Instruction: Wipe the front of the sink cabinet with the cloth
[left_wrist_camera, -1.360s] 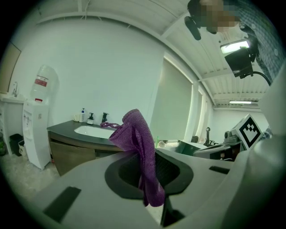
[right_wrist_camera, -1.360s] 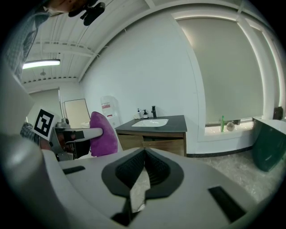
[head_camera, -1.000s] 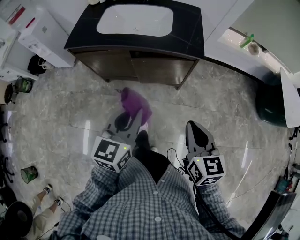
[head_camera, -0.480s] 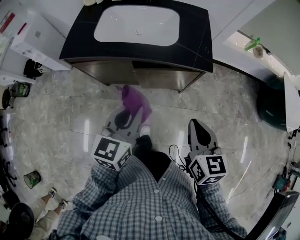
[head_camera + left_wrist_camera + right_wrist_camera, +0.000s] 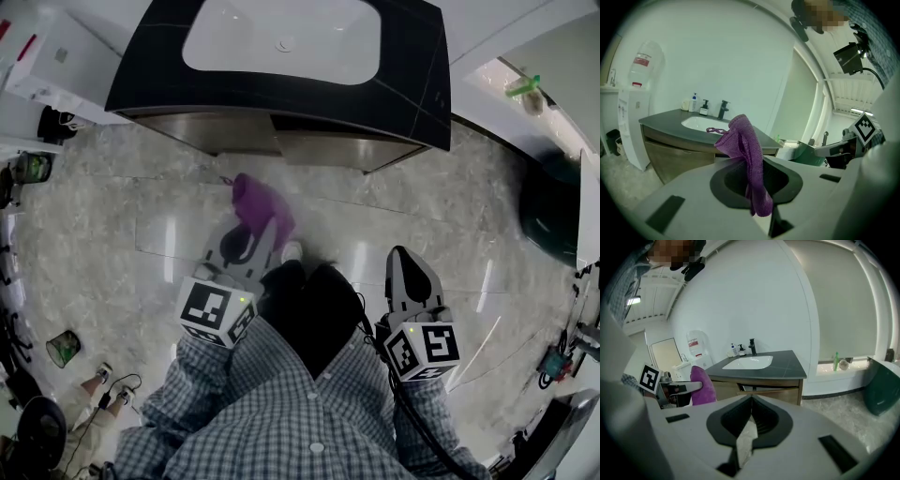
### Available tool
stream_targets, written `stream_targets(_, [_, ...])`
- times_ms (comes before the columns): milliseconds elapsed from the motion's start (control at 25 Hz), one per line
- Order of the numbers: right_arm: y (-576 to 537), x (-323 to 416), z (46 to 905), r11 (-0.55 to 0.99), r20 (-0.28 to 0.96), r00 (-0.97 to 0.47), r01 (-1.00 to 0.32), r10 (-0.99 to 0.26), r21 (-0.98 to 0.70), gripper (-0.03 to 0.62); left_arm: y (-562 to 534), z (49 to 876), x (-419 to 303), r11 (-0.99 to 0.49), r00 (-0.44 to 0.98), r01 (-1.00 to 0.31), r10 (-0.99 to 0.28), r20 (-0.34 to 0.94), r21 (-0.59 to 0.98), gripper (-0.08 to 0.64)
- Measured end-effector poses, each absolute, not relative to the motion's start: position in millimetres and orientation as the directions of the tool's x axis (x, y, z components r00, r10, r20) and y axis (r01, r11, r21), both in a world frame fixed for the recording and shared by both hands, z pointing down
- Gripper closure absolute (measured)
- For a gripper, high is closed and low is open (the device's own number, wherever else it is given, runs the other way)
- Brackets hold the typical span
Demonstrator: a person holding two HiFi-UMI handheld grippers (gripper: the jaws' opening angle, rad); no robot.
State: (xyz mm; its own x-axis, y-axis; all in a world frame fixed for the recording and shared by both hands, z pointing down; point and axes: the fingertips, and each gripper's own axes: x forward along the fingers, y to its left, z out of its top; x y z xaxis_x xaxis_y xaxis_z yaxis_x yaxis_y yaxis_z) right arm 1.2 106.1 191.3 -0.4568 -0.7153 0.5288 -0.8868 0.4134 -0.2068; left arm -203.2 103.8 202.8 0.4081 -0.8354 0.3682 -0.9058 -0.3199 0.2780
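cloth (image 5: 747, 159): purple fabric, rough knit | sink top (image 5: 412, 56): dark stone look, glossy, pale veins | basin (image 5: 281, 42): white, smooth, glossy | cabinet (image 5: 225, 136): brown wood look, matt | floor (image 5: 112, 234): grey marble look, polished | right gripper (image 5: 751, 399): grey plastic, matt

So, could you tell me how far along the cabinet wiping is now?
Done: the purple cloth is clamped in the left gripper. In hand: the approach; it hangs short of the cabinet front. Left: all the wiping. The right gripper is shut, empty.
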Motion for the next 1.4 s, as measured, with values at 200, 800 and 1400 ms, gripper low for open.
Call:
stream_targets(200, [101,7,216,0.426,0.565,-0.457,-0.883,-0.687,-0.196,0.575,98,233,-201,-0.307,0.406,-0.907,-0.819,0.405,0.289,0.506])
stream_targets(800, [64,2,289,0.486,0.581,-0.553,-0.826,-0.597,-0.285,0.575,16,306,-191,-0.273,0.344,-0.935,-0.858,0.382,0.227,0.506])
stream_targets(1400, [63,8,338,0.455,0.603,-0.585,-0.808,-0.542,-0.375,0.575,-17,360,-295,0.035,0.007,-0.997,-0.859,0.512,0.072,0.506])
